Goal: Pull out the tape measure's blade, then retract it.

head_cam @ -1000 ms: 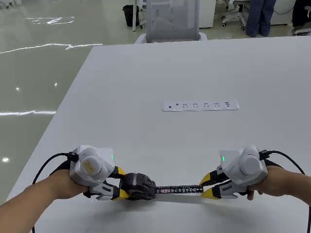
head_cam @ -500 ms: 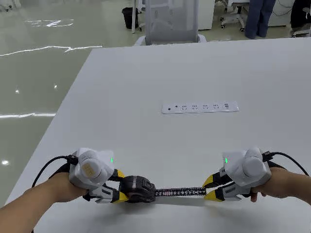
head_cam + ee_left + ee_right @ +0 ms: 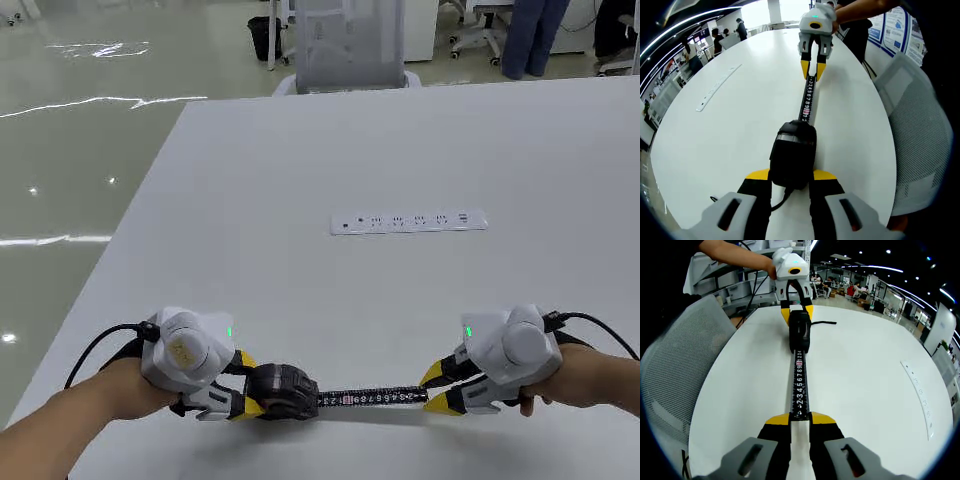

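Head view, left gripper (image 3: 248,381) fingers (image 3: 243,404) clamping tape measure (image 3: 283,388), right gripper (image 3: 433,389) fingers (image 3: 440,403) pinching blade (image 3: 370,397) end

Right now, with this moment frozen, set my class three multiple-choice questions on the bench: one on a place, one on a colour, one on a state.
1. Where does the power strip lie?
A. On the table, beyond the tape measure and apart from it.
B. On the chair.
C. On the floor.

2. What colour is the case?
A. Red.
B. Black.
C. White.

3. How is the blade?
A. Fully retracted.
B. Coiled loose on the table.
C. Drawn out, running from the case in the left claw to the right claw, which is shut on its tip.

Answers:
1 A: the head view shows the strip farther up the white table.
2 B: both gripper views show a black case.
3 C: the numbered blade spans the gap between the claws.
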A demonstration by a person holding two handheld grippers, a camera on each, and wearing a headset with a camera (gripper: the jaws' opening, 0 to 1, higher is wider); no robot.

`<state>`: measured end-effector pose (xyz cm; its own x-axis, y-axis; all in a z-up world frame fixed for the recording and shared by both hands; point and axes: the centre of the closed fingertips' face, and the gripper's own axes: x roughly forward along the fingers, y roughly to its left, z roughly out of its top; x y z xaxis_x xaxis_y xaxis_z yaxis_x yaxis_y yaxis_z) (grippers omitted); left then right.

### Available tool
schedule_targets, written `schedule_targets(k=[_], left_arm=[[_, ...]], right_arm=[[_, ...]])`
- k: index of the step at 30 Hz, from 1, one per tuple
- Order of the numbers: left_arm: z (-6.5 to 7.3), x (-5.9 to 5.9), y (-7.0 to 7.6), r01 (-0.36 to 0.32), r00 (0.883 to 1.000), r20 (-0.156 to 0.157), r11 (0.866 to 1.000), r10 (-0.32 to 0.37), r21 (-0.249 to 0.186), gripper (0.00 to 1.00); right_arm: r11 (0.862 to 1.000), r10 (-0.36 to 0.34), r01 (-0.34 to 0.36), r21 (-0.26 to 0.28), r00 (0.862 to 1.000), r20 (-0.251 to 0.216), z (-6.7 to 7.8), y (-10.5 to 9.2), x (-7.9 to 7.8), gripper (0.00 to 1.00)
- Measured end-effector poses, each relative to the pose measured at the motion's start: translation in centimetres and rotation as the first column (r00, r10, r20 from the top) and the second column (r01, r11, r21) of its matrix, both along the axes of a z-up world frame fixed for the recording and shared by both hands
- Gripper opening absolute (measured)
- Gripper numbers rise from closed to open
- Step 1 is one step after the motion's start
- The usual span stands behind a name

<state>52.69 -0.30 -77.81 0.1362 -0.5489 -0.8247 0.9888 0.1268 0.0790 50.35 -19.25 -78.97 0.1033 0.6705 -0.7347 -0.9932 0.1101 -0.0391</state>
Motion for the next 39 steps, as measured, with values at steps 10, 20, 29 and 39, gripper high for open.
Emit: schedule_targets(k=[10,20,29,39], left_arm=[[0.0,0.0,-0.1,0.002,1.000,0.001,1.000,-0.002,0.002,0.24],[0.0,0.0,-0.2,0.003,1.000,0.001,1.000,-0.003,0.004,0.24],[0.0,-0.1,-0.3,0.006,1.000,0.002,1.000,-0.006,0.006,0.24],[-0.1,0.0,-0.3,0.005,1.000,0.001,1.000,-0.005,0.010,0.24]], right_arm=[[1.000,-0.003,0.003,-0.004,1.000,-0.002,-0.1,-0.7,-0.2,0.11],[1.000,-0.008,0.008,-0.009,1.000,-0.004,-0.2,-1.4,-0.3,0.11],[1.000,-0.009,0.009,-0.012,1.000,-0.009,-0.3,-2.0,-0.4,0.11],[1.000,-0.006,0.006,-0.013,1.000,-0.011,-0.4,-2.4,-0.3,0.11]])
